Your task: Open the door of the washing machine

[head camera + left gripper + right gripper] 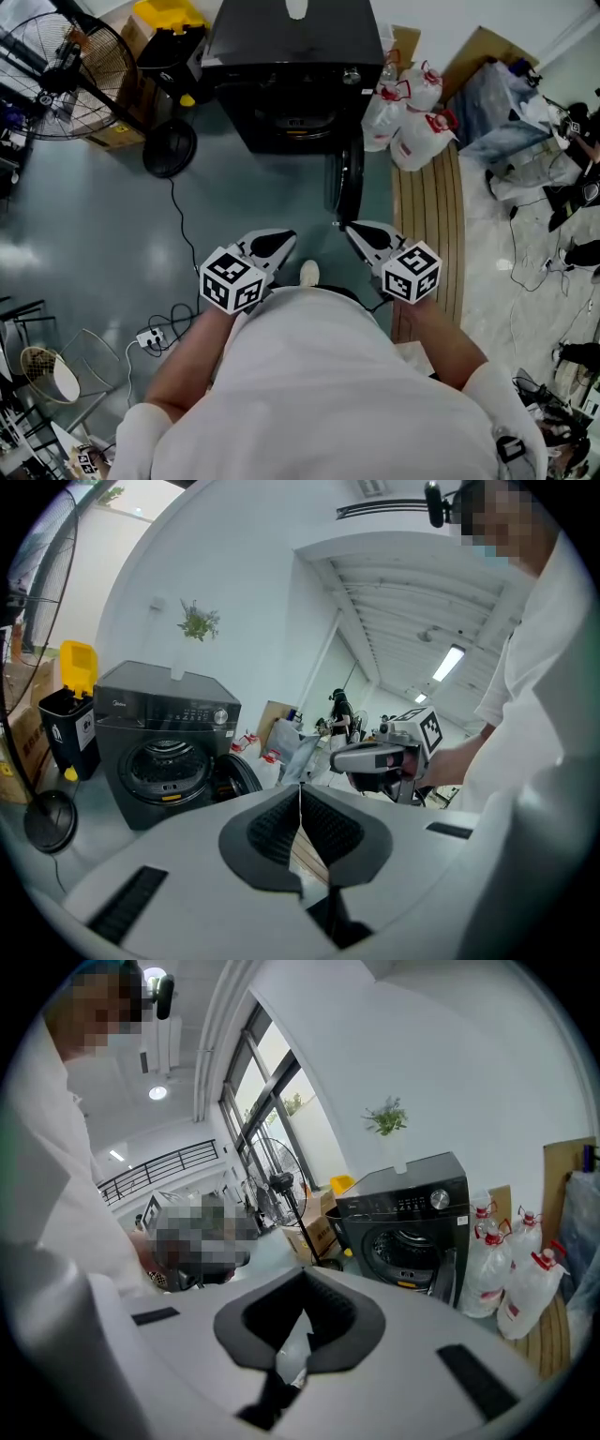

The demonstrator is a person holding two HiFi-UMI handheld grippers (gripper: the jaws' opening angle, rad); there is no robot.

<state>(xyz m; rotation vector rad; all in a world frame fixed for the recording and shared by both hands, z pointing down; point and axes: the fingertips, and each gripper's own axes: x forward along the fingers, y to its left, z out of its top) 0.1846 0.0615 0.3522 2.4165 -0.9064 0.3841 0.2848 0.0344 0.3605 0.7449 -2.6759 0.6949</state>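
Observation:
The black front-loading washing machine (291, 66) stands at the far side of the floor. Its round door (347, 183) hangs open, swung out towards me edge-on, and the dark drum opening shows. Both grippers are held close to my body, well short of the machine. My left gripper (281, 242) is shut with nothing between its pads. My right gripper (352, 228) is shut and empty too, its tip just short of the door's near edge. In the left gripper view the machine (164, 738) and its open door (234, 775) sit beyond the closed jaws. The right gripper view shows the machine (412, 1218) with the door (448, 1279) ajar.
A standing fan (66, 66) and its round base (169, 148) are left of the machine, next to a yellow-lidded bin (169, 28). White jugs (412, 122) stand to the machine's right on a wooden strip (431, 216). A cable and power strip (150, 336) lie on the floor at left.

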